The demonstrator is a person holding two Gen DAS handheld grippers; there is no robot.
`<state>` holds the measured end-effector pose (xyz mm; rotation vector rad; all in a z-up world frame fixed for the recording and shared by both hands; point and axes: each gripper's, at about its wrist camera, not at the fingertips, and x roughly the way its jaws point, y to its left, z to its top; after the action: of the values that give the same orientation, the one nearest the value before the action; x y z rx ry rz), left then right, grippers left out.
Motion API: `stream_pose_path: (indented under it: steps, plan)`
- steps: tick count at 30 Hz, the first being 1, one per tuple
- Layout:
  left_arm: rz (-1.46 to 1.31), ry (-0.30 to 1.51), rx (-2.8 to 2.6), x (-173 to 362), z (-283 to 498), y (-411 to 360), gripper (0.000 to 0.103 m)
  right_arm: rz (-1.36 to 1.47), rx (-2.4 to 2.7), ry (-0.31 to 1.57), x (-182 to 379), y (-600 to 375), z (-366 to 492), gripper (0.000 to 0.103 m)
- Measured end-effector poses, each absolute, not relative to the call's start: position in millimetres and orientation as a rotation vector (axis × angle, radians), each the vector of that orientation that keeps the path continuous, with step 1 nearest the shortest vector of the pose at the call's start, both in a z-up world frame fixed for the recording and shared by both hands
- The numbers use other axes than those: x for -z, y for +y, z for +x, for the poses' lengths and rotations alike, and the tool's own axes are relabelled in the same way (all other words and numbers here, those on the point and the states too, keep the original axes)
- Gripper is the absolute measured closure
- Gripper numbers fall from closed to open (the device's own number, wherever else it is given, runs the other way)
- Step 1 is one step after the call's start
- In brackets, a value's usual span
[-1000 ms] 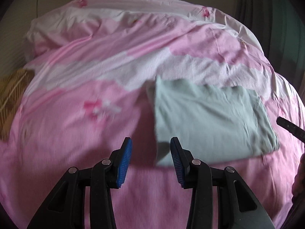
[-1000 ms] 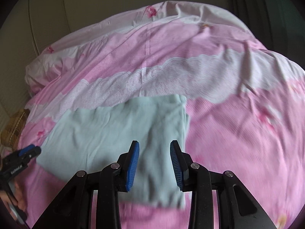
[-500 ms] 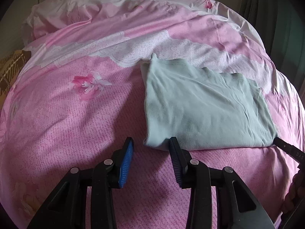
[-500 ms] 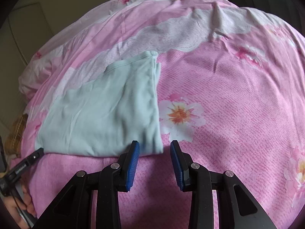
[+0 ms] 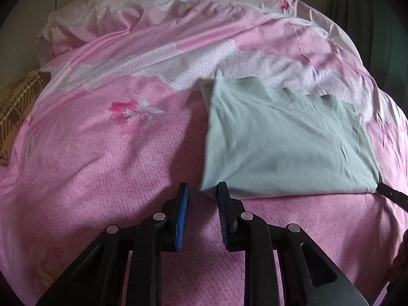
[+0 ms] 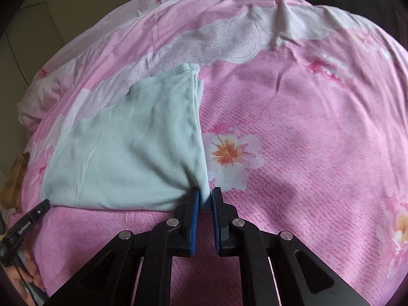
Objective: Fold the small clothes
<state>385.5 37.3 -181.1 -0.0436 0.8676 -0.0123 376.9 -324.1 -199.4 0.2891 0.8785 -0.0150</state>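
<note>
A pale green garment (image 5: 285, 137) lies folded into a rectangle on the pink bed cover (image 5: 102, 158). In the left wrist view my left gripper (image 5: 202, 191) is open, its jaws either side of the garment's near left corner, which lies just past the tips. In the right wrist view the garment (image 6: 127, 148) lies to the left, and my right gripper (image 6: 204, 196) is shut on its near right corner. The right gripper's tip shows at the garment's right corner in the left wrist view (image 5: 390, 193). The left gripper's tip shows in the right wrist view (image 6: 38, 210).
The pink floral cover (image 6: 306, 153) has a white lace-print band (image 5: 204, 58) behind the garment. A brown plaid cushion (image 5: 17, 107) lies at the bed's left edge. A dark curtain (image 5: 382, 25) hangs at the right.
Both grippers came down to the garment's near edge. The right gripper closed on the near right corner. The left gripper narrowed around the near left corner but stays open.
</note>
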Motion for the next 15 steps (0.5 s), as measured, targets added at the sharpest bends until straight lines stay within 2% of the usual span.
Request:
stream_pose_path:
  steps: [3, 6, 7, 15]
  plan:
    - [-0.026, 0.857, 0.024, 173, 378, 33, 0.077, 0.286, 0.003, 0.873, 195, -324, 373, 0.077]
    - [-0.015, 0.812, 0.04, 158, 365, 19, 0.06, 0.296, -0.042, 0.847, 184, -327, 366, 0.072]
    - [-0.017, 0.801, 0.043, 155, 363, 15, 0.058, 0.301, -0.056, 0.84, 180, -328, 364, 0.071]
    - [-0.063, 0.761, 0.081, 130, 374, -54, 0.057, 0.34, -0.191, 0.801, 142, -356, 371, 0.071]
